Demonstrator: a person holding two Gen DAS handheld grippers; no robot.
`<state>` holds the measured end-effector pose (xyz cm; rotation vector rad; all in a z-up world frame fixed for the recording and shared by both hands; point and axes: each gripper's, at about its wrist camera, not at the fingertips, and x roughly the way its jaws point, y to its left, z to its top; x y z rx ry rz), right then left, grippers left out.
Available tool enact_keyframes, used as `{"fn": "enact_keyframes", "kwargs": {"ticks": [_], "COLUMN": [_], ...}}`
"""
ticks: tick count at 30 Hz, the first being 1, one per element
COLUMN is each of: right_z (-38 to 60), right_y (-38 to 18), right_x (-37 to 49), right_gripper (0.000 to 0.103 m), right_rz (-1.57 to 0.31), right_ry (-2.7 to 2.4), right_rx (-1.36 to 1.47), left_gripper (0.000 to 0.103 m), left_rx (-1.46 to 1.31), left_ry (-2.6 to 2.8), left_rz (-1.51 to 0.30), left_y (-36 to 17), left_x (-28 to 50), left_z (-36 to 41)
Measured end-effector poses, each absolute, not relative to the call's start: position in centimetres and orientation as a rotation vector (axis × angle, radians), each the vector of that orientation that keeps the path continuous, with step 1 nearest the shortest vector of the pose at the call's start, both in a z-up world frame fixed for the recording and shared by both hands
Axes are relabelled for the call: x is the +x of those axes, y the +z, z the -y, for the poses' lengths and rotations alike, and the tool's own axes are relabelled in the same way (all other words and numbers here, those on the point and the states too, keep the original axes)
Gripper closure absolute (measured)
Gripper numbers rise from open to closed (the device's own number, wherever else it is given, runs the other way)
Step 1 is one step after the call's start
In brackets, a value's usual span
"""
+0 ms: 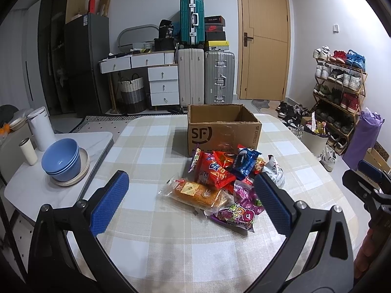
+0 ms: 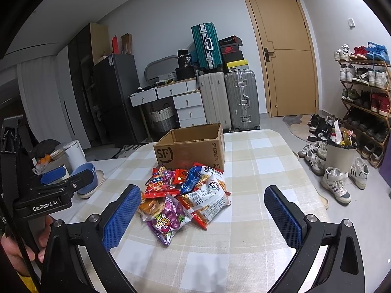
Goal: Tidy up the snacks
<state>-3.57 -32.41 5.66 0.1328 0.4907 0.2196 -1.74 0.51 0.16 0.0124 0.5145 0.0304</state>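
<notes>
The table point(image 1: 156, 146) wears a beige-and-white checked cloth. At its 12 o'clock stands a brown cardboard box point(image 1: 223, 131) with dark lettering. The snack packets point(image 1: 220, 183) are red, blue, purple, orange and white. At 9 o'clock, blue bowls point(image 1: 62, 161) sit on a cream plate point(image 1: 83, 171) beside a white canister point(image 1: 41, 128). Each gripper, left gripper point(image 1: 191, 199) and right gripper point(image 2: 201, 214), has black arms with blue dimpled pads.

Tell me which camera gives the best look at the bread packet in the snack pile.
The left wrist view: the bread packet lies at the pile's near edge, its whole length exposed. In the right wrist view only one end shows, with the purple candy bag overlapping the rest.
</notes>
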Motion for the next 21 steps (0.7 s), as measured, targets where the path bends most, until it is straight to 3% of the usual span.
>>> {"fn": "enact_keyframes", "kwargs": {"ticks": [21], "right_z": [32.9], "right_y": [3.2], "right_x": [0.5], "right_gripper": [0.000], "right_rz": [-0.580], "right_ry": [0.269], "right_rx": [0.118], "left_gripper": [0.001], "left_rx": [-0.015], "left_ry": [0.041], "left_rz": [-0.609], "left_y": [-4.1], "left_x": [2.6], "left_z": [-2.0]}}
